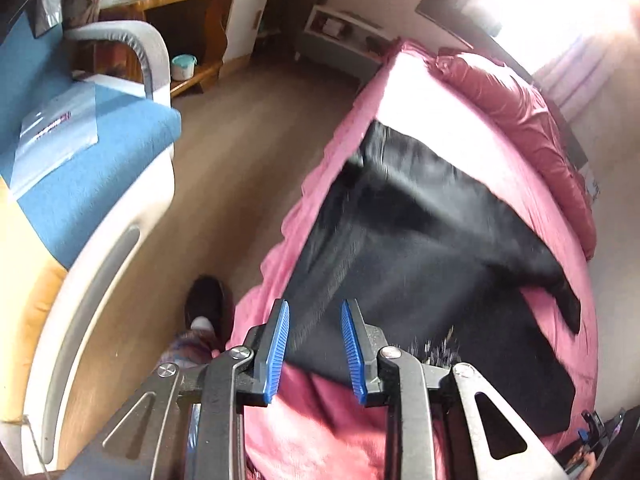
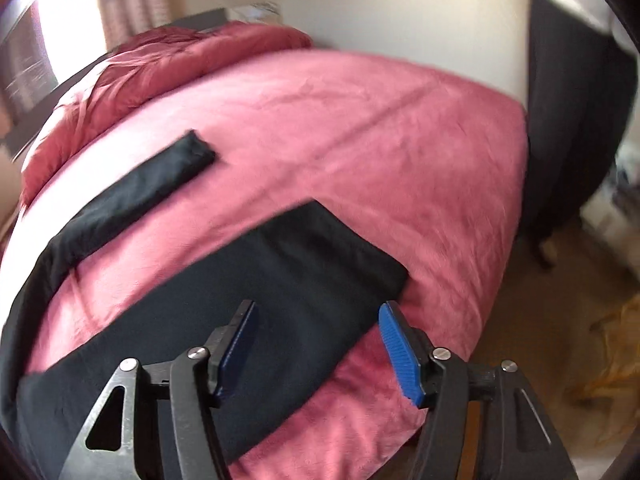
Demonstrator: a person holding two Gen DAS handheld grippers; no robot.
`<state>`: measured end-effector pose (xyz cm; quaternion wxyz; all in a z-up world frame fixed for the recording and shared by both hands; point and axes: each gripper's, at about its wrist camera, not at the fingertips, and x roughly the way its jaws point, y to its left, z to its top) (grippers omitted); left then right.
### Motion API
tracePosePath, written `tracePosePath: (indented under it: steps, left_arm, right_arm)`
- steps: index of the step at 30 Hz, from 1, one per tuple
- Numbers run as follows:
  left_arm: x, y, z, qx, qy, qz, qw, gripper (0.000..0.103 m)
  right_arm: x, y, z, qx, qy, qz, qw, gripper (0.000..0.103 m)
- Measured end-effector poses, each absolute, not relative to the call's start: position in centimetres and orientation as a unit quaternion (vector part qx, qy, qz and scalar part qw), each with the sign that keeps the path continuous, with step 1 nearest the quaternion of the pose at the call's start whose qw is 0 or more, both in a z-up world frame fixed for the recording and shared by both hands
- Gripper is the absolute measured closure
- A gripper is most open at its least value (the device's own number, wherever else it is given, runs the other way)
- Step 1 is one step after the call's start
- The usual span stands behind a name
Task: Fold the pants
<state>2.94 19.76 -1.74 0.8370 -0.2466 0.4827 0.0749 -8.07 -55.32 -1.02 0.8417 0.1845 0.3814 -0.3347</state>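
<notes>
Black pants (image 1: 420, 232) lie spread on a pink bed cover (image 1: 452, 92), the two legs apart. In the right wrist view the near leg (image 2: 248, 292) runs under my gripper and the far leg (image 2: 136, 192) lies further back on the left. My left gripper (image 1: 315, 350) is open and empty, above the near edge of the pants by the bed's side. My right gripper (image 2: 318, 346) is open and empty, above the end of the near leg.
A blue and white armchair (image 1: 92, 184) stands left of the bed across a strip of wooden floor (image 1: 240, 152). A person's foot (image 1: 206, 308) is by the bed. A bunched red duvet (image 2: 160, 60) lies at the bed's far end. A dark curtain (image 2: 572, 120) hangs at right.
</notes>
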Motion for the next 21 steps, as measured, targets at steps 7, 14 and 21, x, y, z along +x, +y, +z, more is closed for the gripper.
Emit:
tracePosePath:
  steps: [7, 14, 21]
  left_arm:
    - [11.1, 20.5, -1.8, -0.298, 0.480, 0.055, 0.823, 0.070]
    - [20.7, 19.1, -3.0, -0.282, 0.507, 0.050, 0.813, 0.067]
    - [28.6, 19.9, -6.2, -0.339, 0.523, 0.050, 0.780, 0.067]
  right_arm:
    - [-2.1, -46.7, -0.1, 0.152, 0.409, -0.183, 0.881, 0.033]
    - [4.1, -36.5, -1.4, 0.109, 0.453, -0.045, 0.884, 0.032]
    - [7.5, -30.3, -2.1, 0.075, 0.468, 0.010, 0.881, 0.032]
